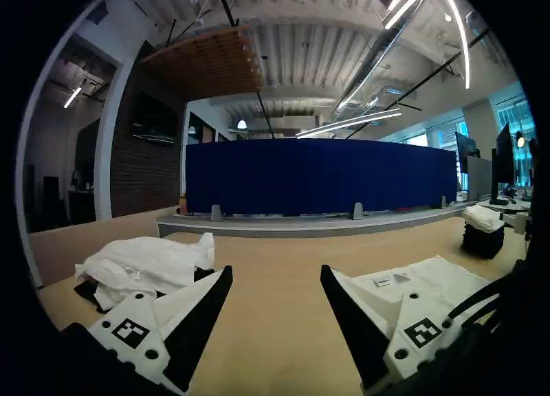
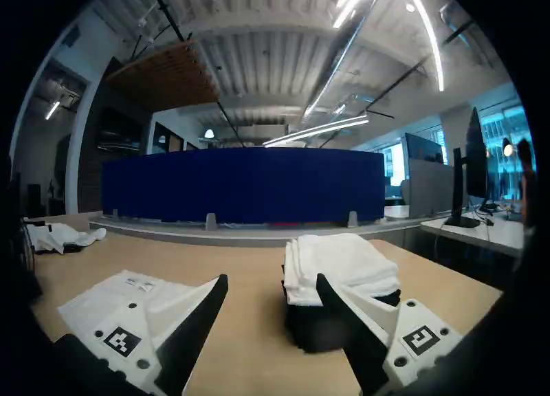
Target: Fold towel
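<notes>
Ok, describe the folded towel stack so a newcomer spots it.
Find the long blue partition behind the wooden table. The stack sits near the table's right end. Unlike the flat white towel and the crumpled heap, it is squared: white folds over black ones.

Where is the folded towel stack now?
In the right gripper view the folded towel stack sits on the table right of centre, just beyond the right tongs, with a flat white towel to its left.
</notes>
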{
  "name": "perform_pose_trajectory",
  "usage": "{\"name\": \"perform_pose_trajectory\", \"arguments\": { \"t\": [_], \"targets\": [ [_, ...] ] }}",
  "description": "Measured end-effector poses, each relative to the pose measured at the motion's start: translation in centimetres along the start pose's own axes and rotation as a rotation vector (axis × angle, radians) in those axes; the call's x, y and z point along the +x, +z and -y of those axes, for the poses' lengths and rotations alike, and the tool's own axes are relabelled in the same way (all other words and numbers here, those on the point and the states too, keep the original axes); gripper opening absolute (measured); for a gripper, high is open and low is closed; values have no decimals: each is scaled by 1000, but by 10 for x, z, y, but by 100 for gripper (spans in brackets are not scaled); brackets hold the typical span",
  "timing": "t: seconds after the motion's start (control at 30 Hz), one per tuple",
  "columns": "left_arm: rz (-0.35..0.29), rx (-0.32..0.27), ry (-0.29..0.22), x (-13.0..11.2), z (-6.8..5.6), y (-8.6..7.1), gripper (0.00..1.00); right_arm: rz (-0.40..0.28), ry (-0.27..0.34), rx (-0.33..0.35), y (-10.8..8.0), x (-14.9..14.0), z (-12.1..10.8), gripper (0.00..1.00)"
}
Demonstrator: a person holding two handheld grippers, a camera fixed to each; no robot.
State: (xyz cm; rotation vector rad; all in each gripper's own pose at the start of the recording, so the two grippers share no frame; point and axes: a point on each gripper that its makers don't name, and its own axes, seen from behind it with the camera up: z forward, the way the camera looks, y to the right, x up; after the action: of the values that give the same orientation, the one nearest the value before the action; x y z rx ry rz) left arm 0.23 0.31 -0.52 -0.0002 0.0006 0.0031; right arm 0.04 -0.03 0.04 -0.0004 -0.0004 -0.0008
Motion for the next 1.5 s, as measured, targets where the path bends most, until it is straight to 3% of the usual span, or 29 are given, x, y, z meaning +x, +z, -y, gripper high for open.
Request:
{"name": "perform_pose_trajectory", "arguments": {
  "t": [1.5],
  "targets": [
    [-1,0,2,-2,2,2,95,0,0,18,0,-1,3,100]
  ]
}}
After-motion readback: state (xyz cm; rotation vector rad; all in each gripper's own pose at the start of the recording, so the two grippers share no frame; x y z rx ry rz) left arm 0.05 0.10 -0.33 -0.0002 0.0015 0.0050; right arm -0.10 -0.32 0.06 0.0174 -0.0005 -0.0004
